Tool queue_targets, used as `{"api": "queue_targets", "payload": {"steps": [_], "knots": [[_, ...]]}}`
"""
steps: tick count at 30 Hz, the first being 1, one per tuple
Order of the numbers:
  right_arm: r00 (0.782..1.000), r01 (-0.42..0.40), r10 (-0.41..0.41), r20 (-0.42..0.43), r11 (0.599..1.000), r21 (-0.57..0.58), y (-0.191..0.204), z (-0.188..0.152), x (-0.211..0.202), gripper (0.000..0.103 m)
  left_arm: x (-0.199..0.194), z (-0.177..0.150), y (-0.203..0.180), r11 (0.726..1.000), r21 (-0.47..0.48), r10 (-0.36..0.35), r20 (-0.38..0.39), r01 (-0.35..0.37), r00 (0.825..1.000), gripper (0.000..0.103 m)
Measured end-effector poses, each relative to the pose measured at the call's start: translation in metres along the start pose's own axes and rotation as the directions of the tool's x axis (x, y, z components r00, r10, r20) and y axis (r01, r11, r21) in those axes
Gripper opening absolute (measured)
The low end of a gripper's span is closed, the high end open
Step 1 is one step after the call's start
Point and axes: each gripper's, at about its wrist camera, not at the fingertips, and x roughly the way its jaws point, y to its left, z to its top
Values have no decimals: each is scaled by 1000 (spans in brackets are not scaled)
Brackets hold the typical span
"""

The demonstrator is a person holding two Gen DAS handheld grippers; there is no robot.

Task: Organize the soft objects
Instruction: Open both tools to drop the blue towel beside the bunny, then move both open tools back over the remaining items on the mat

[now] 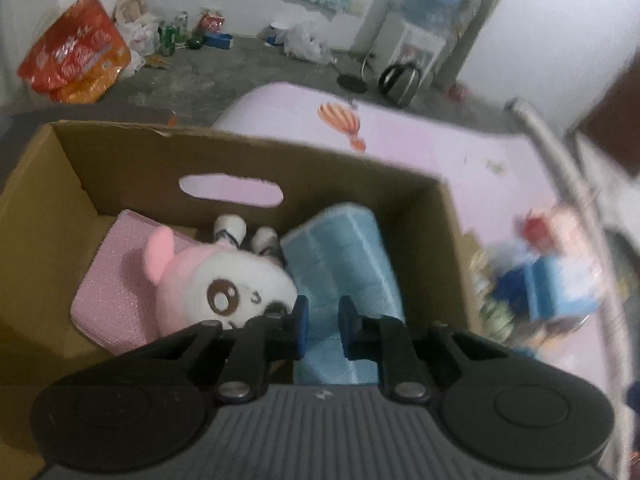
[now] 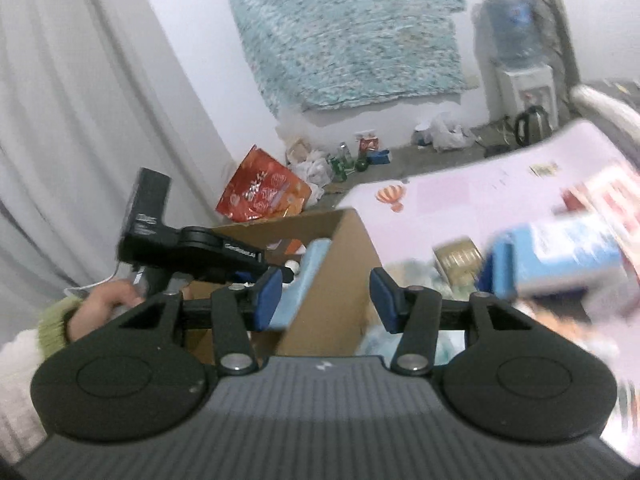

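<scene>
Inside the cardboard box [image 1: 120,168], the folded blue cloth [image 1: 344,256] lies lengthwise straight ahead of the left tool [image 1: 323,326] — jaws narrowly apart, pinching nothing. The right tool [image 2: 325,294], open and empty, hangs outside the box's near corner — farther off.

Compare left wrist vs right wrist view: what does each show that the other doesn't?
Left wrist only: the inside of the cardboard box, holding a pink-eared plush toy on a pink cloth, and the left gripper over the blue folded cloth, jaws narrow, nothing between.

Right wrist only: the right gripper, open and empty, the person's hand, and grey curtains.

Both: the box, the blue cloth, the pink mat, the orange bag.
</scene>
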Motion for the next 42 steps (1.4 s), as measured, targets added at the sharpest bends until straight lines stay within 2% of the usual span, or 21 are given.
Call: {"api": "queue_targets", "payload": {"steps": [3, 7, 10, 13, 15, 16, 20, 21, 29, 33, 37, 42], "knots": [[1000, 19, -19, 5, 997, 78, -25, -21, -25, 48, 10, -4, -12, 999, 44, 32, -32, -30, 999, 17], [999, 38, -41, 13, 984, 175, -53, -50, -48, 48, 20, -6, -16, 998, 47, 36, -76, -33, 996, 19], [998, 53, -57, 9, 972, 228, -69, -71, -57, 48, 26, -10, -13, 998, 35, 57, -93, -54, 994, 25], [998, 67, -69, -1, 959, 275, -80, -88, -61, 48, 21, -11, -8, 999, -1, 41, -92, -41, 995, 33], [998, 65, -67, -3, 950, 306, -86, -95, -64, 48, 10, -13, -6, 999, -20, 36, -82, -37, 996, 53], [998, 60, -64, 3, 945, 322, -90, -99, -67, 48, 6, -14, -6, 999, -23, 43, -75, -45, 996, 57], [998, 43, -56, 24, 931, 362, -101, -102, -75, 48, -17, -17, -5, 996, -50, 70, -56, -72, 996, 87], [998, 39, -53, 28, 928, 370, -103, -103, -78, 48, -22, -18, -5, 996, -62, 65, -47, -68, 997, 91], [998, -11, -14, 58, 911, 412, -114, -116, -101, 52, -67, -32, -13, 994, -108, 33, 2, -33, 999, 93], [997, -37, 5, 77, 904, 425, -119, -121, -110, 52, -91, -43, -24, 994, -110, -4, 62, 11, 998, 94], [995, -53, 10, 101, 898, 437, -125, -125, -118, 53, -118, -56, -45, 997, -54, -41, 146, 50, 988, 94], [992, -72, 17, 122, 882, 466, -136, -130, -122, 53, -144, -66, -82, 993, 88, -96, 216, 79, 972, 98]]}}
